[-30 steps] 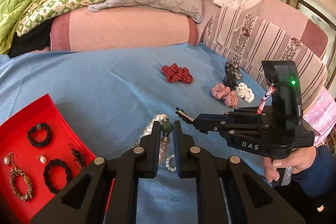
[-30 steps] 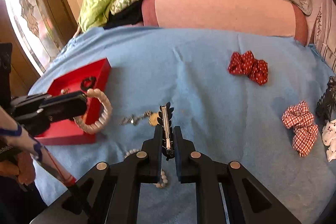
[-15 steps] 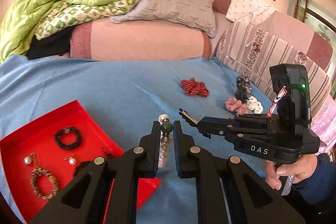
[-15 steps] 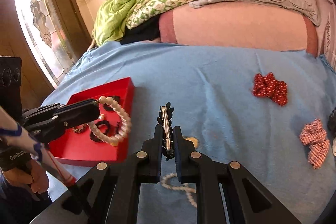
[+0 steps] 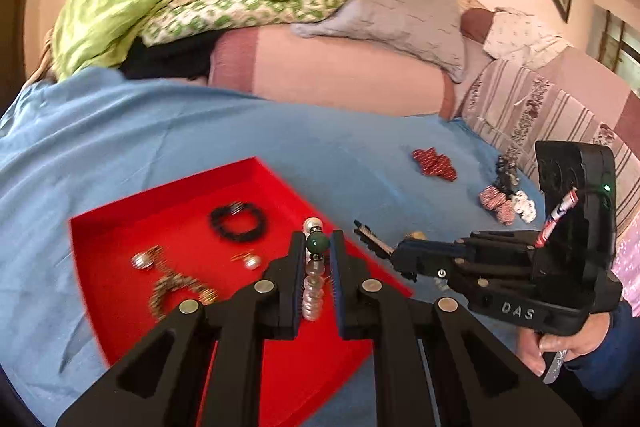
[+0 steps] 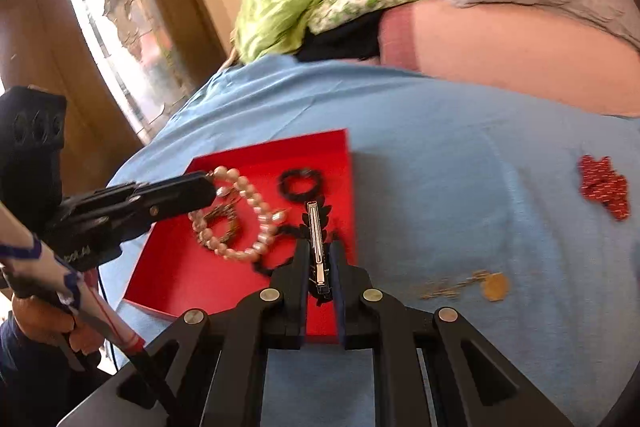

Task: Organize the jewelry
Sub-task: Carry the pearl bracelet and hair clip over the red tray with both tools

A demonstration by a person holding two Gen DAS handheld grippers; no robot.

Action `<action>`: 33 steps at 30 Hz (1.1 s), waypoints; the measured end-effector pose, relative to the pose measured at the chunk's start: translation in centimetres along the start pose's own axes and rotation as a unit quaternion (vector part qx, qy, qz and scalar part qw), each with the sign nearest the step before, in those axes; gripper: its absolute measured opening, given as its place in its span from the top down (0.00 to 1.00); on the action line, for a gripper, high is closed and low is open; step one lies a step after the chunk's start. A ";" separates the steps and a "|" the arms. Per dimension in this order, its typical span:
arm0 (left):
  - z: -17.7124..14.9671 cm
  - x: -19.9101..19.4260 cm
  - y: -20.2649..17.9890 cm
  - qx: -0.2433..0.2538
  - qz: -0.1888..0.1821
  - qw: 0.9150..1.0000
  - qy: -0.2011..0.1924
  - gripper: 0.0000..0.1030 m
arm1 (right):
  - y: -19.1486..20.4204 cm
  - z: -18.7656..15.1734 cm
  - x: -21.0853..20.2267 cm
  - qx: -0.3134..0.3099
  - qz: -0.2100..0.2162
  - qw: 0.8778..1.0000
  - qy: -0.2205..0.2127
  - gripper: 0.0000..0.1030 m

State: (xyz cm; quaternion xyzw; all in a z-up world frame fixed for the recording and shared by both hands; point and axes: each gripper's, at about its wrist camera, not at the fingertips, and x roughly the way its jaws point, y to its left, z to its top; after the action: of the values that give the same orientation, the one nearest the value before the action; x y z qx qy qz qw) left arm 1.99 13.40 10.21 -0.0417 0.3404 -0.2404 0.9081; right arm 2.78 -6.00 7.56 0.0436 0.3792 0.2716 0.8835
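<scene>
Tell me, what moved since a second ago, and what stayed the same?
Both grippers swung across the blue cover toward the red tray and now hang over it. The left gripper kept its grip on the pearl bracelet, and the right gripper kept the black hair clip. Nothing was let go. The jewelry in the tray and the red bow stayed put.

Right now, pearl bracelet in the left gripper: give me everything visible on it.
The pearl bracelet is a loop of round, glossy off-white beads, with one dark green bead and small metal spacers near the pinch point. The left gripper is shut on one side of it; the rest of the loop hangs free below the fingers over the red tray. Whether its lowest beads touch the tray cannot be told. Nothing else visibly touches it.
</scene>
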 end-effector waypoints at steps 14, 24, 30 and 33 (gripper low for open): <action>-2.1 0.3 5.4 -0.053 0.052 0.996 0.049 0.89 | 4.6 -1.5 6.0 -0.037 0.030 0.997 0.055 0.89; -2.4 1.3 6.5 -0.076 0.079 0.991 0.070 0.89 | 5.1 -1.7 8.3 -0.044 0.033 0.995 0.078 0.89; -2.6 1.6 6.4 -0.075 0.088 0.990 0.075 0.89 | 5.3 -2.0 8.5 -0.054 0.030 0.995 0.083 0.89; -2.6 1.7 6.2 -0.071 0.093 0.990 0.075 0.89 | 5.4 -2.1 8.5 -0.059 0.028 0.994 0.083 0.89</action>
State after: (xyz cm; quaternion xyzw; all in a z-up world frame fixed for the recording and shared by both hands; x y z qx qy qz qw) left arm 3.98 18.34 5.76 -0.0563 0.4264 -0.1328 0.8930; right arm 3.69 2.69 2.13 -0.0206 0.4336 0.3209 0.8418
